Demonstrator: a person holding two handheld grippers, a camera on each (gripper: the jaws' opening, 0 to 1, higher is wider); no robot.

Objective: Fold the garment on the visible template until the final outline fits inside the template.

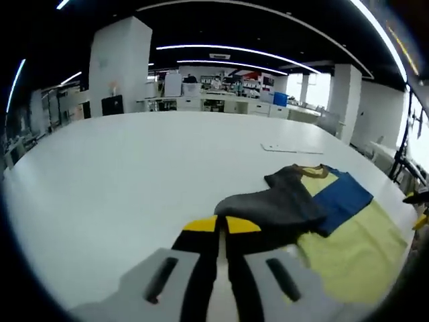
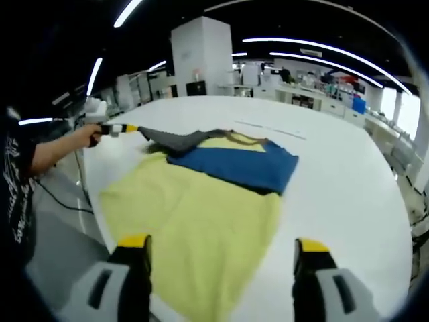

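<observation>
On the big white table [image 2: 348, 181], in the right gripper view, a shirt [image 2: 201, 221] lies spread flat from the centre toward seven o'clock. Its body is pale yellow, a blue band [image 2: 238, 164] crosses the chest, and a dark grey sleeve [image 2: 177, 139] stretches out toward ten o'clock. The right gripper [image 2: 221, 258] sits at six o'clock with its yellow-tipped jaws spread wide apart over the yellow hem, gripping nothing. At nine o'clock a person's hand [image 2: 94, 134] holds the left gripper [image 2: 134, 129], whose tip meets the end of the grey sleeve.

From the left gripper view, the same shirt lies at four o'clock, with the grey sleeve [image 1: 281, 201] drawn toward the centre. The left gripper's jaws, yellow near their tips, stand close together at six o'clock, pinching the edge of that sleeve, which is bunched where they meet it. A thin pale strip [image 1: 291, 148] lies on the table just past the shirt, at two o'clock. Desks and white pillars stand far off at twelve o'clock.
</observation>
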